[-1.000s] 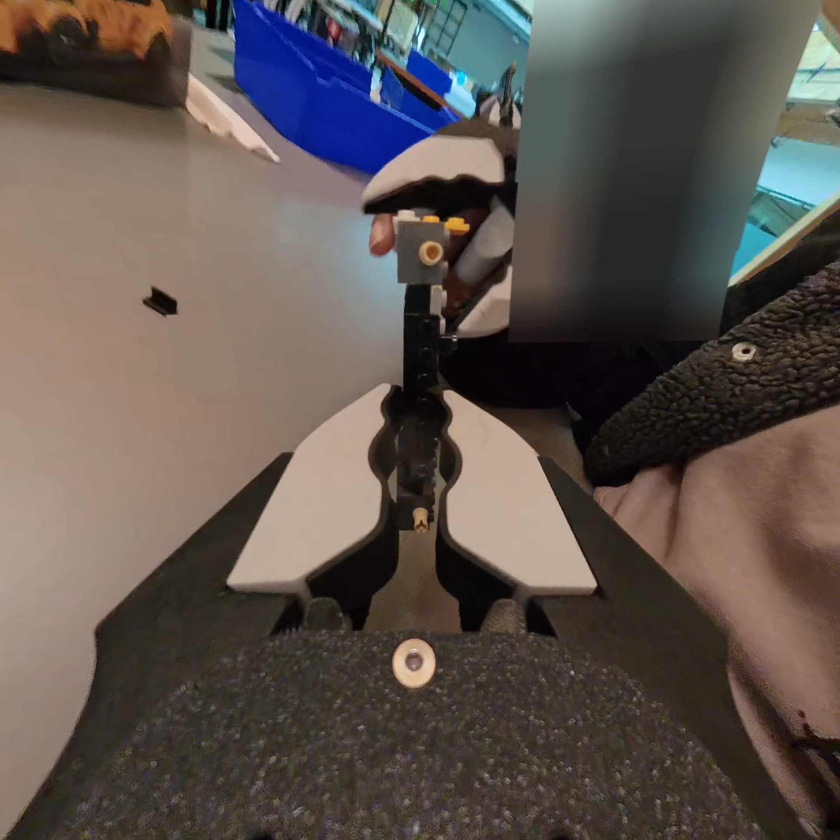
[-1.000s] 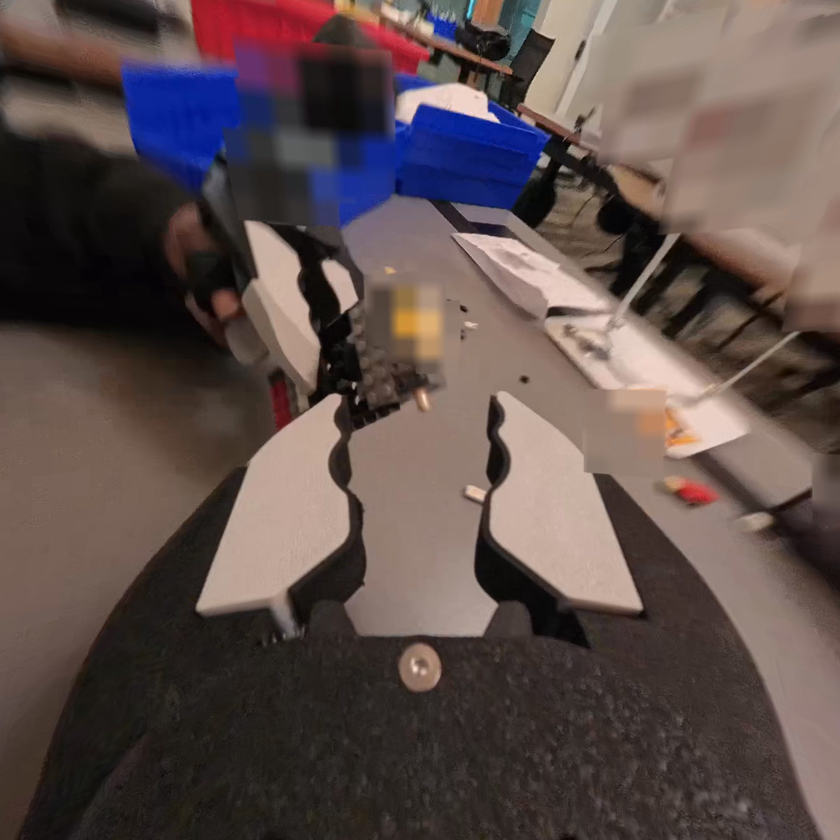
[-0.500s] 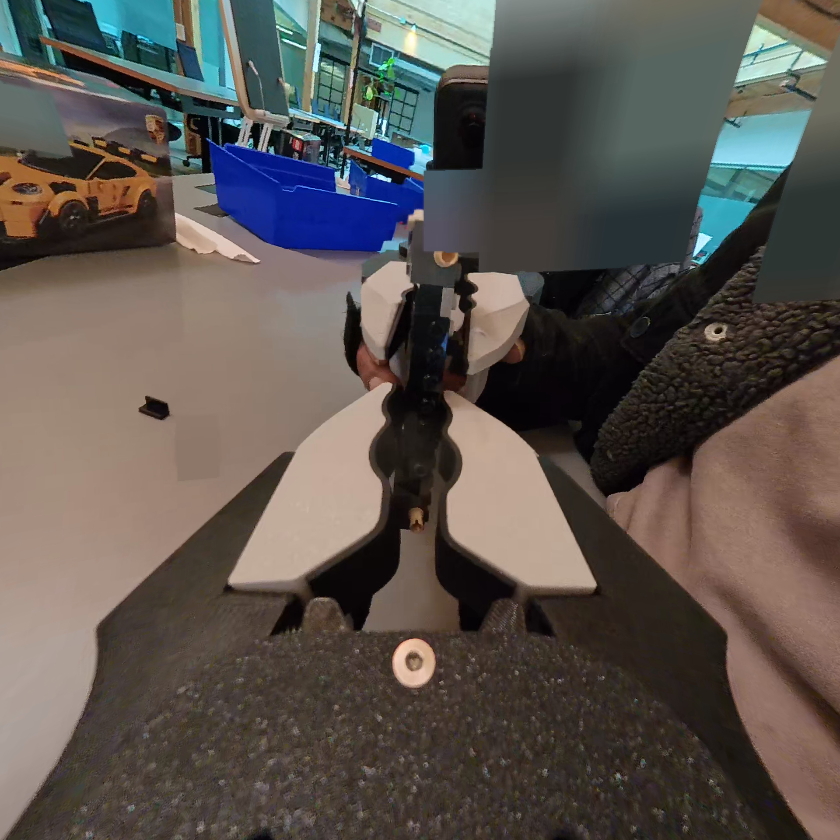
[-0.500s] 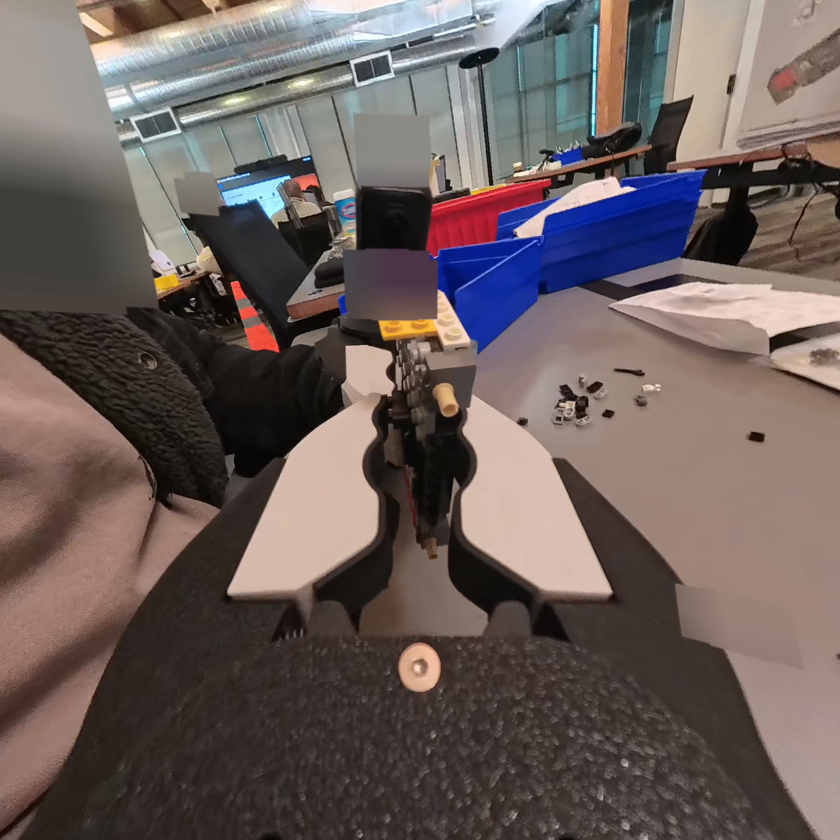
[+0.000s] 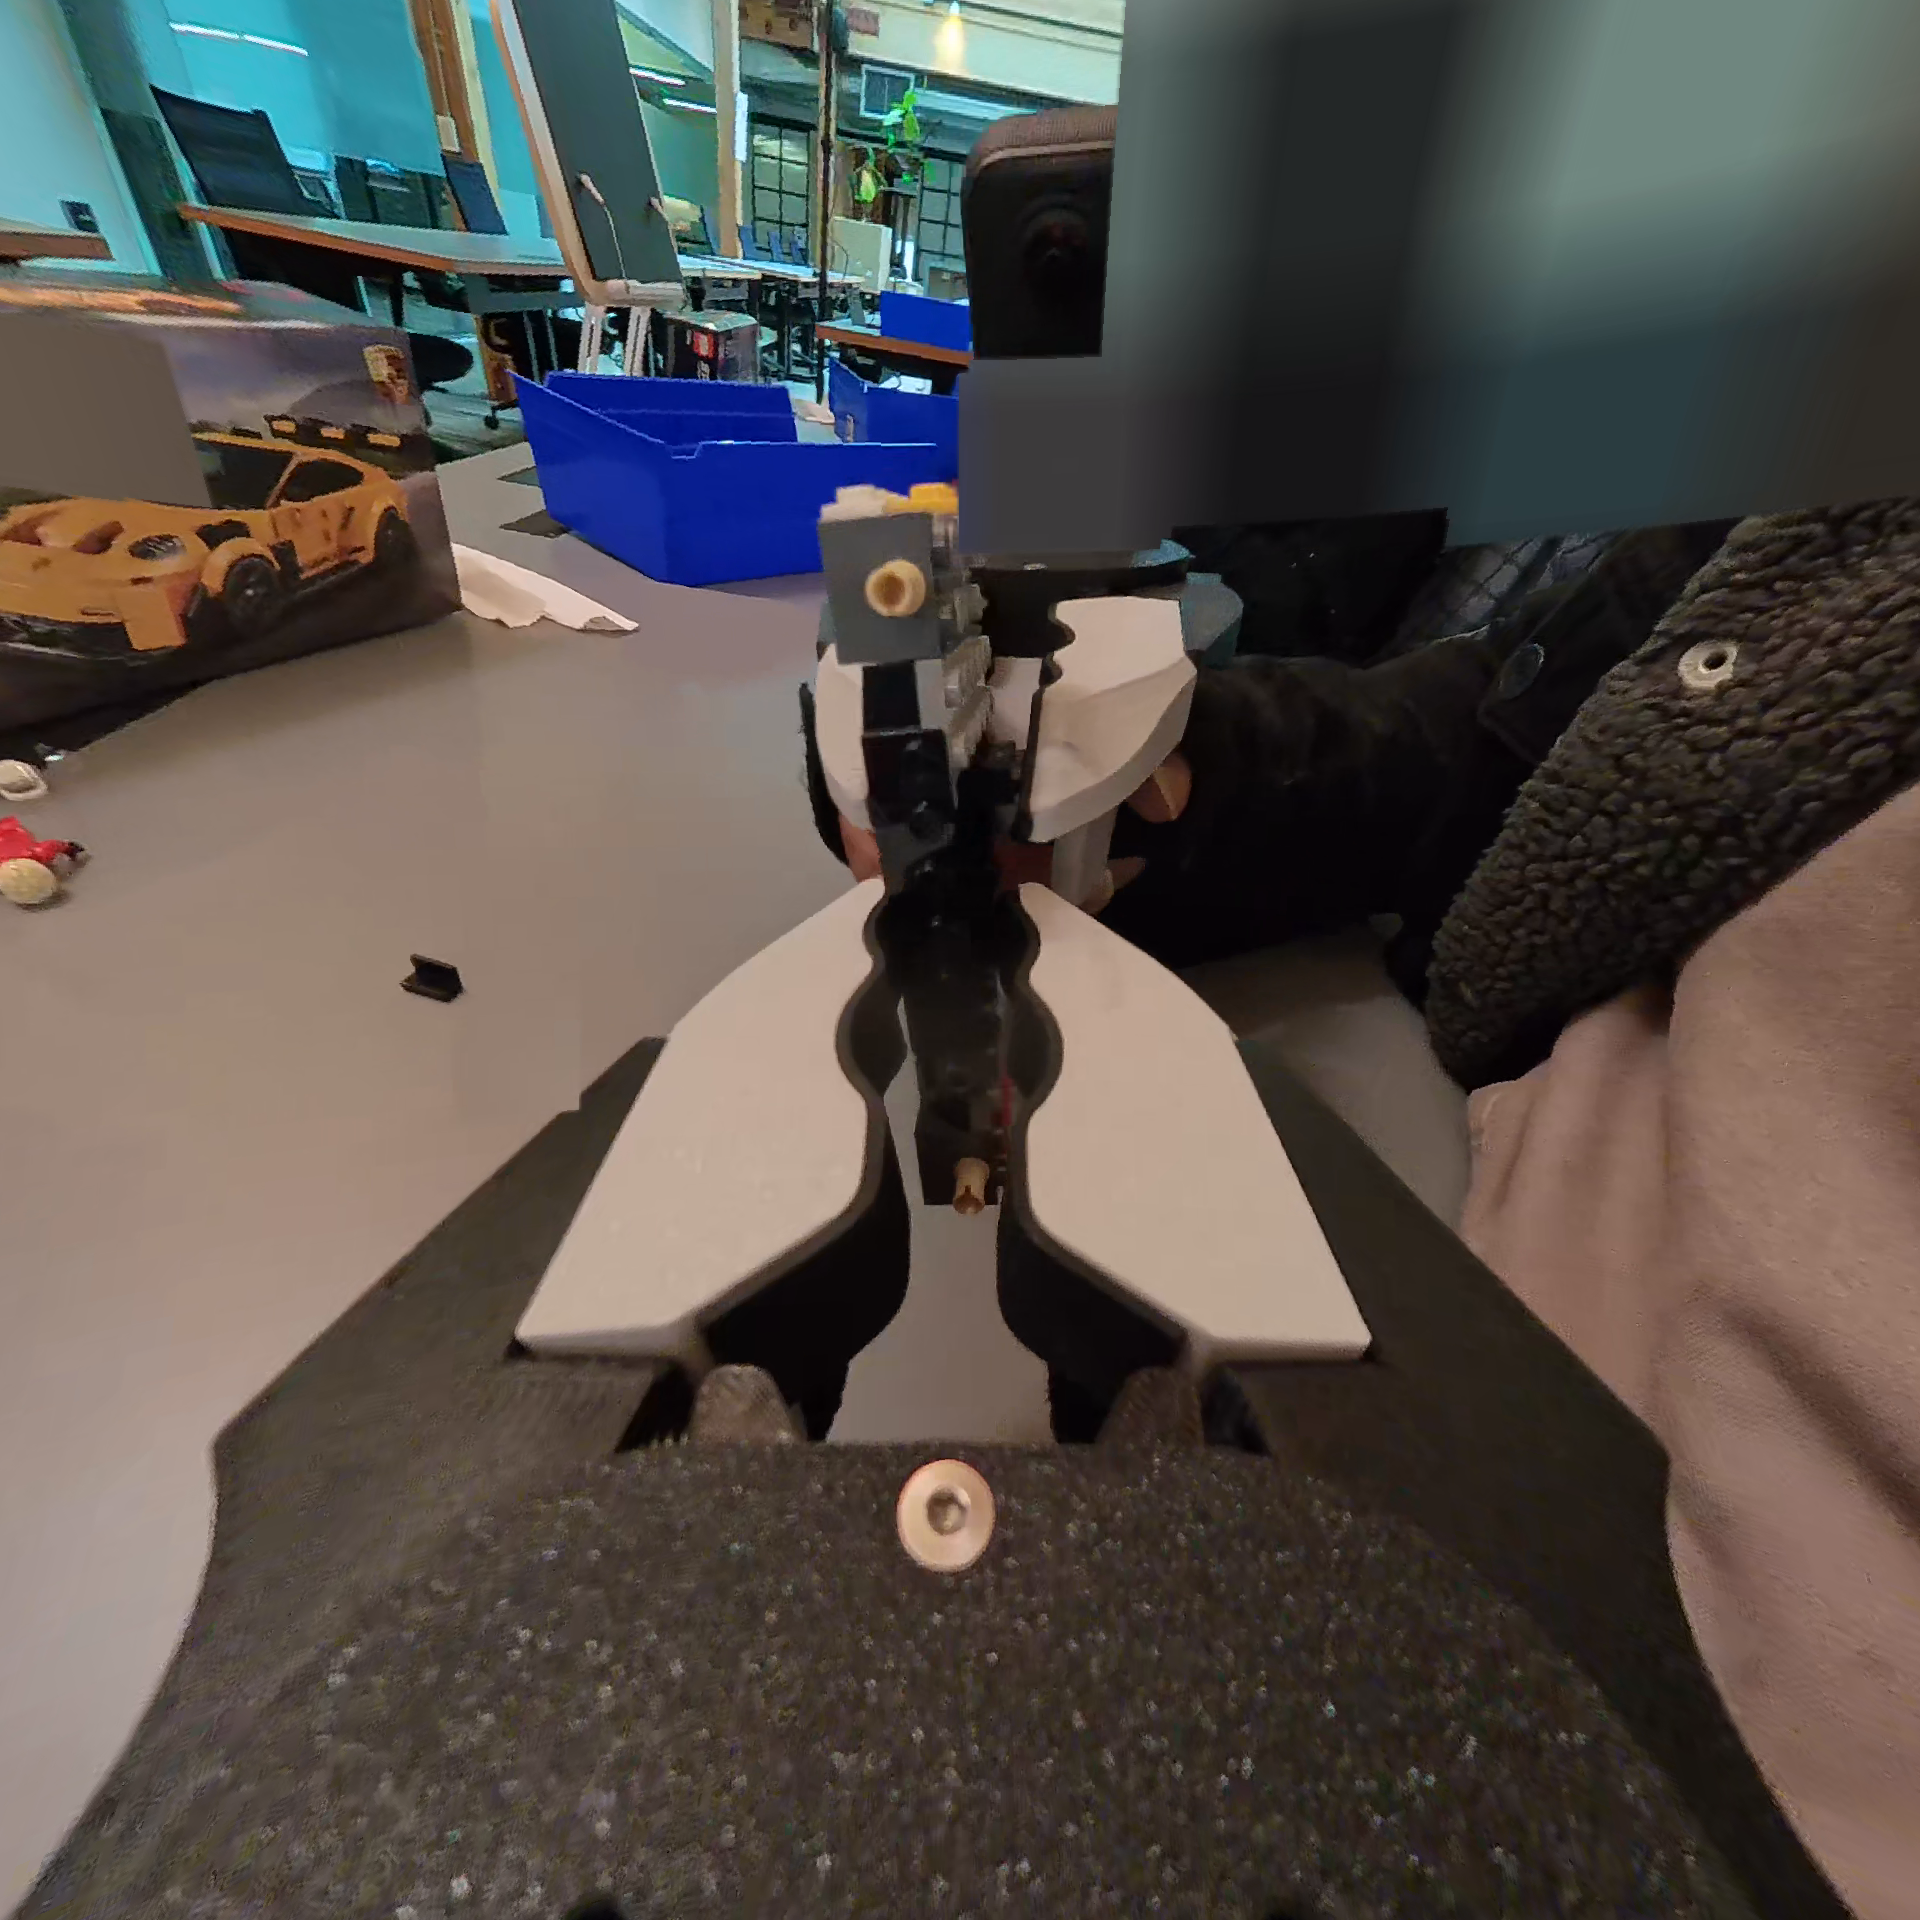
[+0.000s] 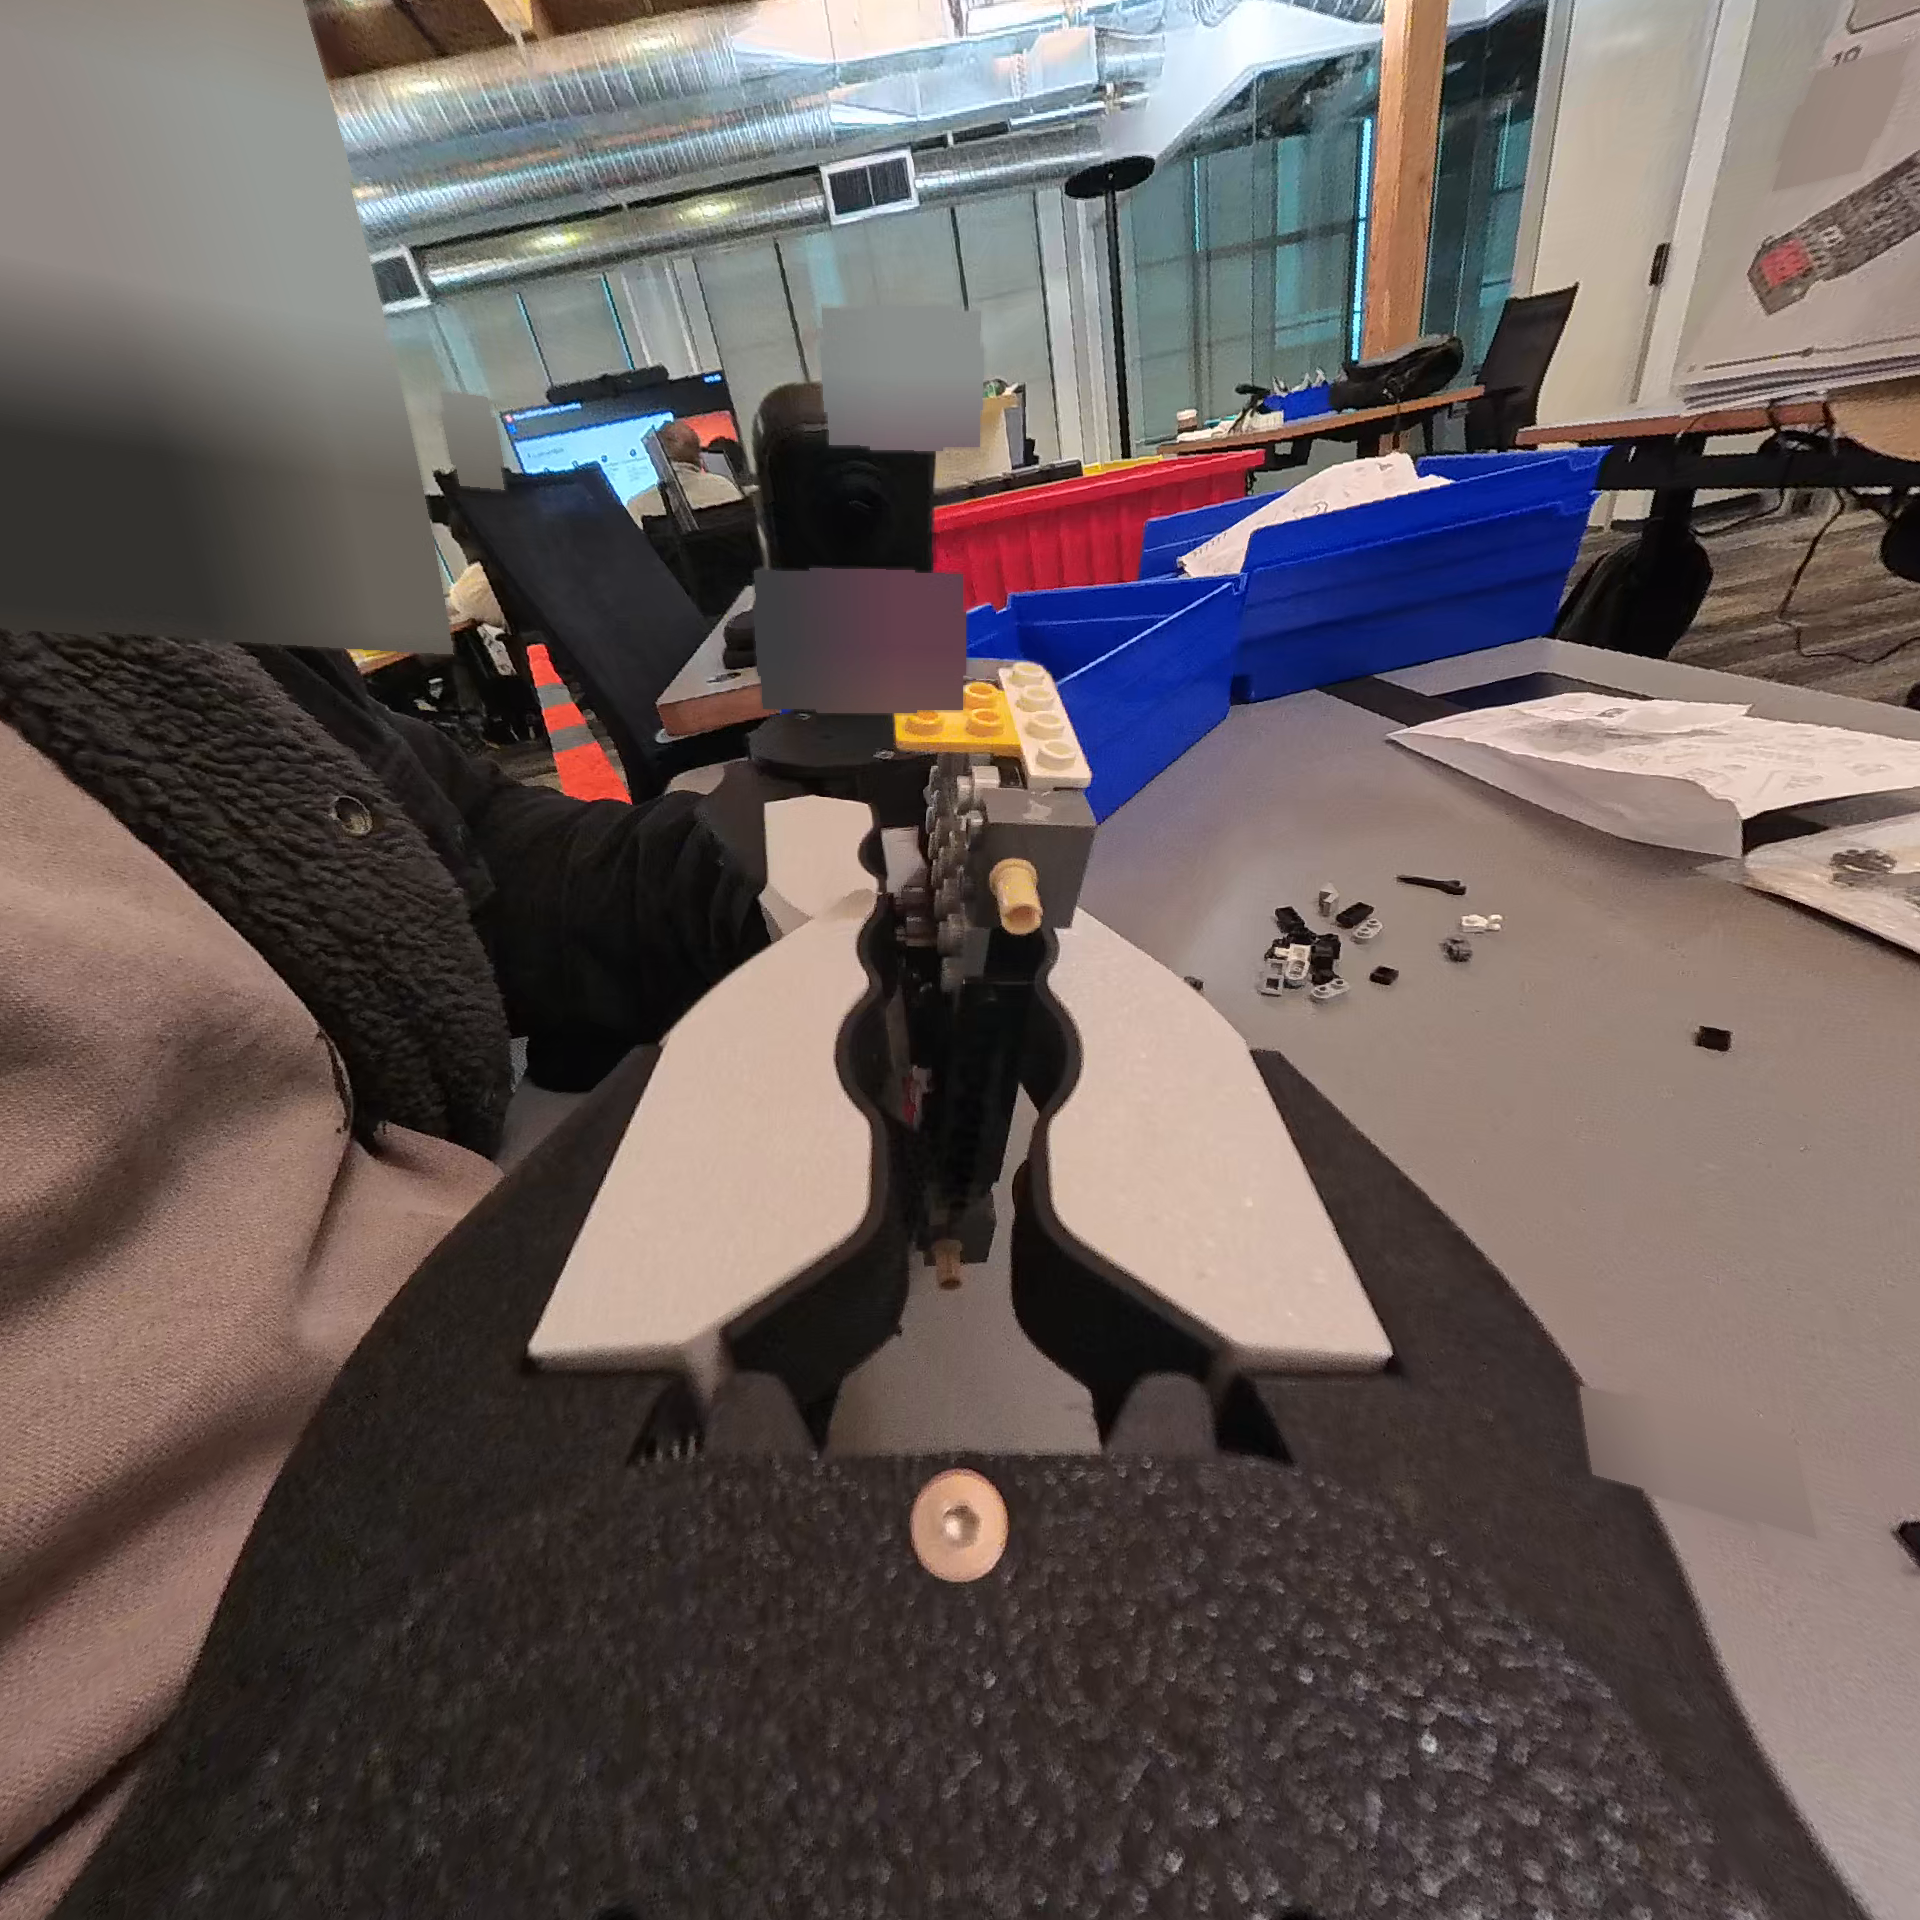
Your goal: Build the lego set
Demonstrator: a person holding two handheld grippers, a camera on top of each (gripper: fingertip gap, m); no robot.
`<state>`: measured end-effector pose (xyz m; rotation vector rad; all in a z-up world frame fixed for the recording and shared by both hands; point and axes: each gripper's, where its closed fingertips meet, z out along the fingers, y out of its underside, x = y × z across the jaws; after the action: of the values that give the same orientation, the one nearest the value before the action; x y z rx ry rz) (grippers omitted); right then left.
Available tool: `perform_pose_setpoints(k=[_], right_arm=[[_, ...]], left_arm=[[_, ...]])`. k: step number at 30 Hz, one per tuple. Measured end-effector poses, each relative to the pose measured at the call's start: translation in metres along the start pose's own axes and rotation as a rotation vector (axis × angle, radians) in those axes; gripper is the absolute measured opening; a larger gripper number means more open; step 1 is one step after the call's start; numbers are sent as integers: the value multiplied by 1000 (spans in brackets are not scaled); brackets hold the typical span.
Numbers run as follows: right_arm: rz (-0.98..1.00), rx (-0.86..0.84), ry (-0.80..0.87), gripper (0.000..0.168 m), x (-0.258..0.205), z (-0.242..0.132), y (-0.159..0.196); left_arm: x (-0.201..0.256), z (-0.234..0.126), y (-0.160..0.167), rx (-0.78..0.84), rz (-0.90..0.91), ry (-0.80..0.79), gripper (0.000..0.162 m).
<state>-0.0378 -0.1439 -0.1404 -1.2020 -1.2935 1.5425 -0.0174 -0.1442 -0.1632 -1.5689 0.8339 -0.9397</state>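
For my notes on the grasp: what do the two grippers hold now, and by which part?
Both hold one lego assembly. The left gripper clamps its black lower end; the right gripper clamps it from the opposite side, leaving the grey, yellow and white top free.

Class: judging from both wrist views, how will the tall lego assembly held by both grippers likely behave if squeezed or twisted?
The lego assembly is probably rigid yet fragile: stacked parts may pop apart. The yellow plate overhangs, so it likely snaps off first. Looks light.

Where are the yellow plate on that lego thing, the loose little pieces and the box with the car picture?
yellow plate (image 6: 951, 719), right wrist view, studded top.
loose pieces (image 6: 1311, 952), right wrist view, middle of the pile.
car box (image 5: 223, 525), left wrist view, printed front.
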Motion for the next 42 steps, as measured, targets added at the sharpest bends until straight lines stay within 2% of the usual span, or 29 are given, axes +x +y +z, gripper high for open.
perform_pose_setpoints(k=[5,10,17,31,42], right_arm=[[26,17,-16,22,0,0,0],[4,29,-1,30,-1,0,-3],[-56,29,-28,22,-9,0,-5],[-42,-23,-55,26,-9,-2,4],[-34,-50,-70,21,-8,-2,11]], left_arm=[[-3,-1,0,-1,-10,-5,15],[-3,-2,-2,16,-22,-4,14],[5,1,-2,8,-19,27,14],[2,3,5,-32,-21,21,13],[0,6,13,-67,-26,6,14]])
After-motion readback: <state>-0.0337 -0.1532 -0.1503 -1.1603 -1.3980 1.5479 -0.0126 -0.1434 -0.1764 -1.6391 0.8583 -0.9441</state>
